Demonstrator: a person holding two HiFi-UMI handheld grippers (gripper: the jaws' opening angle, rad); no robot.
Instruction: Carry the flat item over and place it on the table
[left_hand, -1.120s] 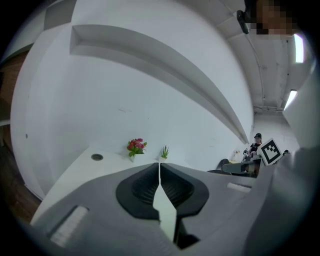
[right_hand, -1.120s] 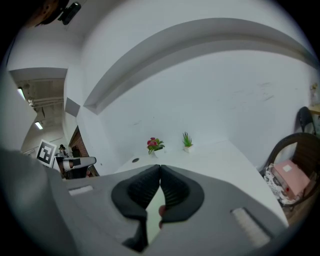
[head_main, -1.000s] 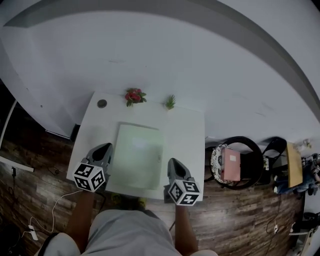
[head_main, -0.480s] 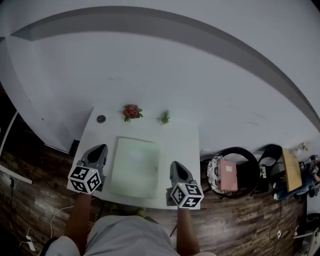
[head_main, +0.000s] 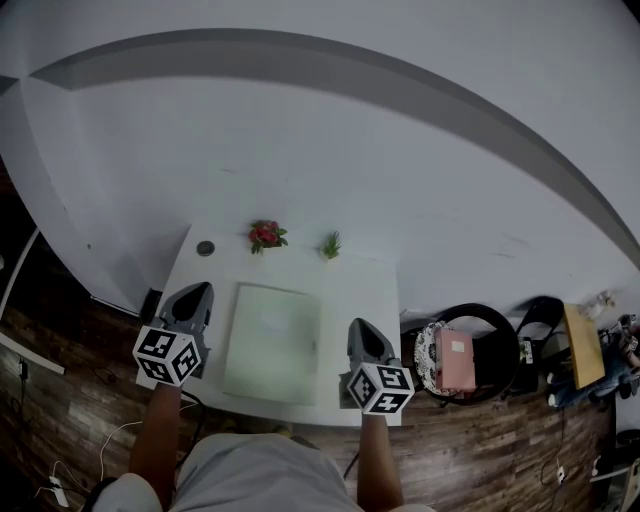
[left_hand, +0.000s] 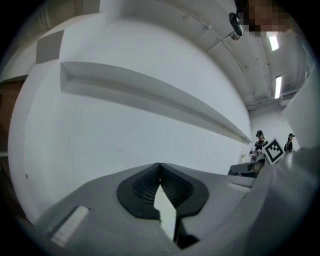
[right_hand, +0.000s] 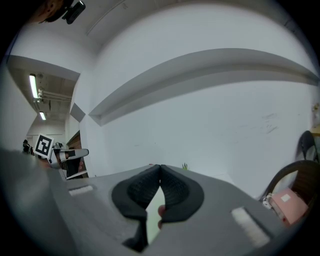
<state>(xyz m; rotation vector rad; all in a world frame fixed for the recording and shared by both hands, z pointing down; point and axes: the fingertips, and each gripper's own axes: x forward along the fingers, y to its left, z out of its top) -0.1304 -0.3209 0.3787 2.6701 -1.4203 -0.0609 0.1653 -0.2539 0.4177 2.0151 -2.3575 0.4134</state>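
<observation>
The flat item is a pale green board (head_main: 272, 342) lying flat on the small white table (head_main: 360, 285) in the head view. My left gripper (head_main: 193, 296) hovers at the table's left edge, a small gap away from the board's left side. My right gripper (head_main: 362, 332) is to the right of the board, also apart from it. In the left gripper view the left gripper (left_hand: 160, 168) has its pads pressed together with nothing between them. The right gripper (right_hand: 160, 170) in its own view is shut and empty too.
Red flowers (head_main: 265, 235), a small green plant (head_main: 330, 244) and a small round dark thing (head_main: 205, 248) stand along the table's far edge by the white wall. A dark chair with a pink item (head_main: 455, 358) sits right of the table. Wooden floor with cables lies around.
Both grippers have drawn back a little from the board's sides. The board stays flat on the table, and the head view has pulled back slightly.
</observation>
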